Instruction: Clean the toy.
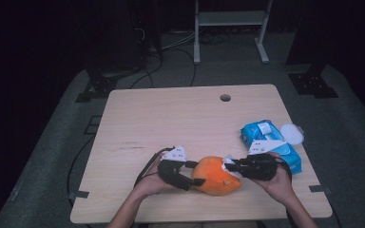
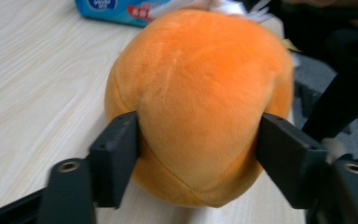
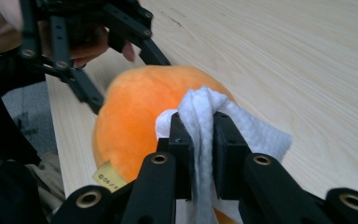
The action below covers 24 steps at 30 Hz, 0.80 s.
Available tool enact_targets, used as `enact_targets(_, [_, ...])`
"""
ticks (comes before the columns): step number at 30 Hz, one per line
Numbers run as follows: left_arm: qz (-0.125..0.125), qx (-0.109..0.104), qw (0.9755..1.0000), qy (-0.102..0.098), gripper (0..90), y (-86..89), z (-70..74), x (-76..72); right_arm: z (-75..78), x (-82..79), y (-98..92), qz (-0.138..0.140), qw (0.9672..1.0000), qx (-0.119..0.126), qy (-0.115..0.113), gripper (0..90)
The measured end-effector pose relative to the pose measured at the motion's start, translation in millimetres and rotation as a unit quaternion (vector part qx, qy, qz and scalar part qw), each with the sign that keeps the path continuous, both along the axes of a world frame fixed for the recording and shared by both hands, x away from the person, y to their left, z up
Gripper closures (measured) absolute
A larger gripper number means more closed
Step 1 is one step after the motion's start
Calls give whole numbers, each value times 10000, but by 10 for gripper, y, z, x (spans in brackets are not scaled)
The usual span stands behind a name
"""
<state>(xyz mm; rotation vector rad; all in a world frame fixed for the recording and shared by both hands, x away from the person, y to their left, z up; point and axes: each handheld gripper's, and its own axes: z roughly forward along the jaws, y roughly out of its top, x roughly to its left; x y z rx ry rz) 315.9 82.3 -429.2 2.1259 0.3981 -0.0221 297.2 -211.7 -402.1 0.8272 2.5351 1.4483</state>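
From the high view I see the plush (image 1: pixel 215 175) lying near the front edge of the desk (image 1: pixel 171 118), between my two hands, with the blue wipes pack (image 1: pixel 271 142) just behind the right one. The left tongs (image 1: pixel 196 174) straddle the plush from its left side; the left gripper view brings this close, showing both black jaws against the orange fabric (image 2: pixel 200 112), one on each flank, and a corner of the wipes pack (image 2: pixel 116 9) beyond. The right tongs (image 1: pixel 228 166) meet the plush from the right. The right gripper view shows what the high view blurs: those tongs (image 3: pixel 204 140) are clamped on a white wipe (image 3: pixel 205 116) bunched between the jaws and resting on the plush (image 3: pixel 135 112), whose yellow tag (image 3: pixel 108 178) peeks out low down. It also shows the left tongs (image 3: pixel 116 60) farther off.
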Motion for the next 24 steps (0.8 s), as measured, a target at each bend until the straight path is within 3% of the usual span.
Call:
enact_targets(3, [-28, 83, 10000, 4, 386, 45, 31, 6, 41, -33, 81, 109, 9999, -46, -96, 790])
enact_targets(5, [-6, -65, 9999, 104, 392, 82, 41, 23, 29, -17, 71, 118, 9999, -25, -70, 790])
enact_targets(8, [40, -423, 9977, 521, 335, 93, 18, 61, -7, 18, -6, 39, 10000, 64, 34, 790])
enact_targets(9, [52, -472, 9973, 565, 320, 85, 8, 65, -14, 16, -24, 45, 9999, 83, 72, 790])
enact_targets(12, [75, -294, 9987, 409, 372, 42, -3, 48, 16, -16, -6, 50, 10000, 51, 30, 790])
enact_targets(14, [4, -292, 9991, 314, 392, 10, 3, 19, 96, -62, 76, 281, 9992, 281, 51, 790])
enact_targets(15, [-44, -233, 9994, 249, 396, -13, 6, 2, 137, -100, 160, 419, 9988, 246, -27, 790])
enact_targets(17, [-150, -66, 9999, -20, 410, -50, 10, -47, 186, -164, 334, 594, 9978, -77, -281, 789])
enact_targets(19, [-218, 63, 9995, -198, 429, -52, -1, -70, 175, -161, 393, 610, 9969, -316, -384, 789])
enact_targets(22, [-188, -66, 9997, -105, 428, -18, -30, -40, 127, -88, 239, 378, 9986, -256, -269, 790])
enact_targets(24, [-122, -235, 9996, 64, 380, -10, -40, -19, 95, -60, 98, 202, 9994, -213, -169, 790])
